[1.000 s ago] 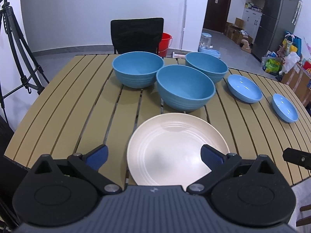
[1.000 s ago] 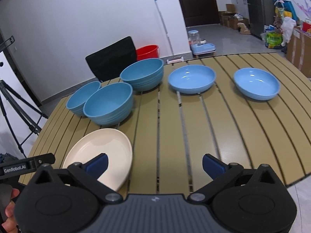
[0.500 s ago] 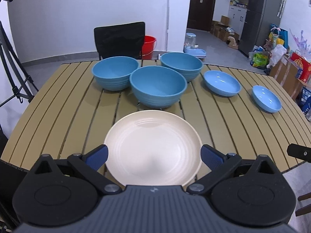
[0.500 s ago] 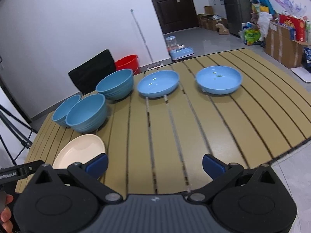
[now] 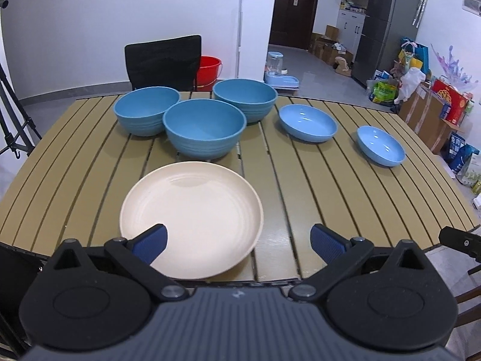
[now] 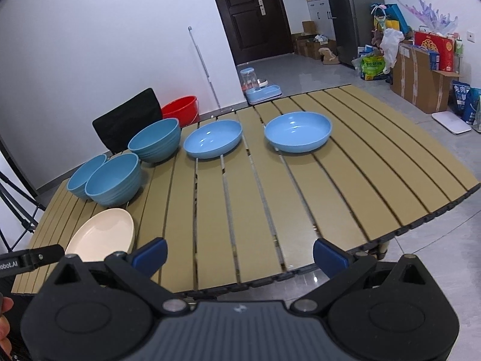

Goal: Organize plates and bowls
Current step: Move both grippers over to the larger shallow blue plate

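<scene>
A cream plate [image 5: 192,218] [image 6: 103,234] lies near the front edge of the slatted table [image 5: 300,204]. Behind it stand three deep blue bowls: left [image 5: 146,110], middle [image 5: 204,132], right [image 5: 245,100]. Two shallow blue dishes sit further right, one [image 5: 308,122] [image 6: 212,139] nearer the bowls and one [image 5: 381,146] [image 6: 298,131] beyond it. My left gripper [image 5: 239,242] hovers open over the plate's near right rim, holding nothing. My right gripper [image 6: 240,255] is open above the table's front edge, also holding nothing.
A black chair [image 5: 163,60] and a red bucket [image 5: 209,70] stand behind the table. A tripod [image 5: 12,120] is at the left. Boxes and bags [image 5: 433,105] crowd the floor at the right, by a fridge [image 5: 387,27]. A hand [image 6: 4,319] shows at the left edge.
Both grippers have pulled back and risen, so the table looks further away. The left gripper shifted right; the plate now lies left of its centre. The dishes have not moved.
</scene>
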{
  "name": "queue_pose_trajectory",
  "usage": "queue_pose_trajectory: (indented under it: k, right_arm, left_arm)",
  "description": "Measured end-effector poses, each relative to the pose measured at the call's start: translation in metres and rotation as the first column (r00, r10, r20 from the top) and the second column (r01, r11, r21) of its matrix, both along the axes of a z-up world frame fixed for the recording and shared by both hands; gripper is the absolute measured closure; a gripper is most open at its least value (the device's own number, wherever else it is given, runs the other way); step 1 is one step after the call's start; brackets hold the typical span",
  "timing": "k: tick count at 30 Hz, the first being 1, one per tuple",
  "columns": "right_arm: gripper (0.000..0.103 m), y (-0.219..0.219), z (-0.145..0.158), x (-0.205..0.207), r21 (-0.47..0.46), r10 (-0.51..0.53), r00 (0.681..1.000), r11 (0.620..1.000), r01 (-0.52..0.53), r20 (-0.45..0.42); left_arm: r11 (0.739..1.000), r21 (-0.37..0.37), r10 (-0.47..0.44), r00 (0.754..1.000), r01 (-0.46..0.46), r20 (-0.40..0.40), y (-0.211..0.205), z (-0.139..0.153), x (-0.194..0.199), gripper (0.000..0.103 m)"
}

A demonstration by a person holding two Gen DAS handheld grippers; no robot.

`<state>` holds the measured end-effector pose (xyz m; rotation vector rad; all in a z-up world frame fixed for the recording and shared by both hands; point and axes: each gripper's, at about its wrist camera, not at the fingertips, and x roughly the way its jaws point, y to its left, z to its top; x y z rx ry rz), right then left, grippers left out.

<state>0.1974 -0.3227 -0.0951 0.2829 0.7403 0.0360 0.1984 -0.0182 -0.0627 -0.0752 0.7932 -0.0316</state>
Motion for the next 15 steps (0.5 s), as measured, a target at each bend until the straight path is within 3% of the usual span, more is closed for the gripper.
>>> queue_pose_trajectory:
  k: [15]
  right_arm:
    - [0.0,-0.04,0.013,-0.016,-0.055,-0.059,0.998,0.997,0.061,0.039]
  left_arm:
    - [0.996,-0.001,-0.084,0.996,0.084,-0.019,-0.053,0.008,0.013,0.0]
